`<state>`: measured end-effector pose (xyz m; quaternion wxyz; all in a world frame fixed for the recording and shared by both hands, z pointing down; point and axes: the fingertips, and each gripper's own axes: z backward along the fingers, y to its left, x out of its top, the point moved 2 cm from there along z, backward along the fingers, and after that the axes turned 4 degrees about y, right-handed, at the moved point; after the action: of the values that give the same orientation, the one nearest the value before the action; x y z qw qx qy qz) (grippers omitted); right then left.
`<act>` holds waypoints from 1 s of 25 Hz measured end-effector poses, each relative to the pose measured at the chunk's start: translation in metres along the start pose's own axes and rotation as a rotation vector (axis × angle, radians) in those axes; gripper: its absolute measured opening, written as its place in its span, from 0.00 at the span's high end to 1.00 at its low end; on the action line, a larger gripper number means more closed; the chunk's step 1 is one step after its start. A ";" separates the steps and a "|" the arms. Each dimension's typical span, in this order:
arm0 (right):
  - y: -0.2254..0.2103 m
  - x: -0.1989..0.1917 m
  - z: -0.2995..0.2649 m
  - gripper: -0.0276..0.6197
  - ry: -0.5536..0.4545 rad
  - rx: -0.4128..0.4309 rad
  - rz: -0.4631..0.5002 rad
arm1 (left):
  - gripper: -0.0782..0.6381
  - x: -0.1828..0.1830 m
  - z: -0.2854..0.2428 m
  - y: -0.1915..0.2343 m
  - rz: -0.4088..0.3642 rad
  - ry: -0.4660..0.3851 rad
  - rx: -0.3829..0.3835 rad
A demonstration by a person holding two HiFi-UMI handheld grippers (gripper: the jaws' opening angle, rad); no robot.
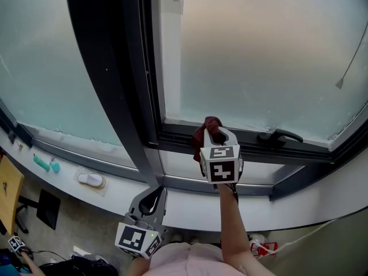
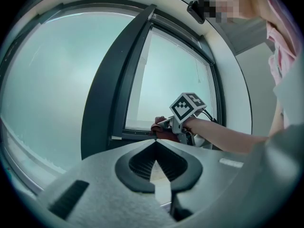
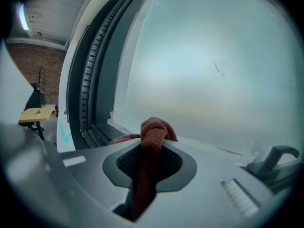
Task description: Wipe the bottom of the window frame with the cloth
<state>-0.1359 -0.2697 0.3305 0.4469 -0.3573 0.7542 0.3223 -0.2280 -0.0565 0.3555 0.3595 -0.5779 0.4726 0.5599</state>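
pressing firmly is advised: dark red knitted cloth [image 1: 209, 125], clamped by right gripper [image 1: 215, 133], is held at dark metal window frame [image 1: 253, 148], centre; left gripper [image 1: 155, 192] is closed, empty.

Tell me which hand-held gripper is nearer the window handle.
Right. The right hand-held gripper, clamping the cloth, is at the window frame just left of the window handle; the left hand-held gripper hangs lower, farther left.

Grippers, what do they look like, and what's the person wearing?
The left gripper and the right gripper are grey plastic with dark ribbed pads, each bearing a white cube with black square markers. The person wears a pale pink top.
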 end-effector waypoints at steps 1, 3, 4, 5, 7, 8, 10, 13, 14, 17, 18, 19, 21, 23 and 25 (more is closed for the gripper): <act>-0.003 -0.001 0.001 0.86 -0.001 -0.004 -0.001 | 0.90 0.000 -0.002 -0.002 0.000 0.001 -0.006; -0.009 -0.004 0.003 0.86 0.000 -0.013 -0.007 | 0.90 0.000 -0.005 -0.006 -0.001 0.003 -0.019; -0.013 -0.005 0.005 0.86 0.001 -0.016 -0.012 | 0.90 0.001 -0.006 -0.008 -0.001 0.003 -0.025; -0.016 -0.006 0.006 0.86 0.001 -0.019 -0.019 | 0.90 0.001 -0.008 -0.009 -0.002 0.003 -0.030; -0.022 -0.008 0.008 0.86 0.001 -0.022 -0.033 | 0.90 0.001 -0.010 -0.012 -0.003 0.005 -0.039; -0.024 -0.009 0.009 0.86 0.001 -0.023 -0.039 | 0.90 0.001 -0.011 -0.013 -0.003 0.007 -0.043; -0.028 -0.010 0.010 0.86 0.003 -0.024 -0.049 | 0.90 0.001 -0.013 -0.015 -0.004 0.009 -0.051; -0.033 -0.012 0.012 0.86 0.004 -0.023 -0.060 | 0.90 0.001 -0.016 -0.018 -0.005 0.009 -0.059; -0.034 -0.012 0.012 0.86 0.005 -0.023 -0.062 | 0.90 0.001 -0.016 -0.019 -0.005 0.009 -0.062; -0.038 -0.014 0.013 0.86 0.008 -0.024 -0.067 | 0.90 0.001 -0.018 -0.021 -0.005 0.010 -0.068; -0.039 -0.014 0.013 0.86 0.009 -0.024 -0.069 | 0.90 0.001 -0.018 -0.021 -0.006 0.010 -0.069; -0.040 -0.015 0.014 0.86 0.010 -0.023 -0.071 | 0.90 0.001 -0.019 -0.022 -0.007 0.011 -0.070; -0.042 -0.015 0.014 0.86 0.011 -0.023 -0.072 | 0.90 0.001 -0.020 -0.022 -0.007 0.011 -0.071; -0.044 -0.016 0.014 0.86 0.011 -0.024 -0.072 | 0.90 0.001 -0.020 -0.024 -0.008 0.011 -0.073; -0.046 -0.017 0.015 0.86 0.012 -0.025 -0.075 | 0.90 0.001 -0.021 -0.025 -0.008 0.011 -0.074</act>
<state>-0.0851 -0.2782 0.3319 0.4494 -0.3929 0.7389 0.3127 -0.1981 -0.0691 0.3536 0.3376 -0.5958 0.4510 0.5724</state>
